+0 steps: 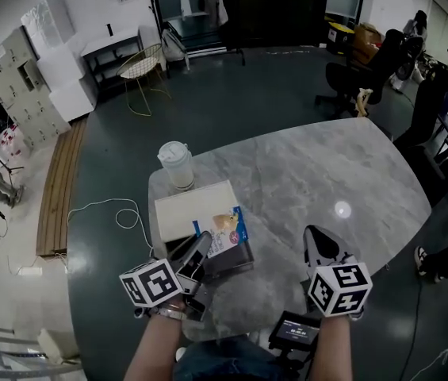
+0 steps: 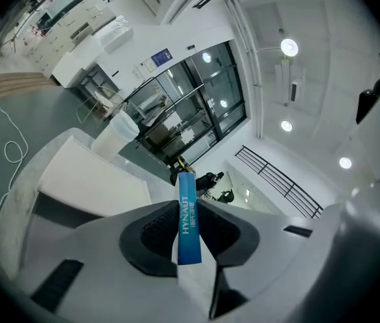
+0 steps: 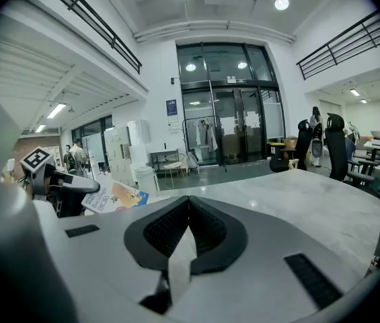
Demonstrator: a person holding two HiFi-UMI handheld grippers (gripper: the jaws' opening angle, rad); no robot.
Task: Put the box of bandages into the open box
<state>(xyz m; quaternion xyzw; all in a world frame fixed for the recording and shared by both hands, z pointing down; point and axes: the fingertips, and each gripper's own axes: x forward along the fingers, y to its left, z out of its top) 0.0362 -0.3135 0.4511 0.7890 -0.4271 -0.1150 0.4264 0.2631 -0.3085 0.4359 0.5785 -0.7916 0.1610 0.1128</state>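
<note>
My left gripper (image 1: 198, 254) is shut on the box of bandages (image 1: 225, 233), a flat white and blue box with a cartoon print. In the left gripper view the box's blue edge (image 2: 187, 224) stands pinched between the jaws. It hangs tilted over the open box (image 1: 217, 262), a dark low box whose pale lid (image 1: 194, 209) is folded back toward the far side. My right gripper (image 1: 317, 244) rests shut and empty on the marble table (image 1: 319, 173), to the right of the open box. In the right gripper view the bandage box (image 3: 114, 198) shows at left.
A lidded white cup (image 1: 177, 163) stands behind the open box's lid. A small dark device with a screen (image 1: 295, 331) sits at the near table edge. Office chairs (image 1: 358, 74) and people are at the far right; a cable (image 1: 105, 209) lies on the floor at left.
</note>
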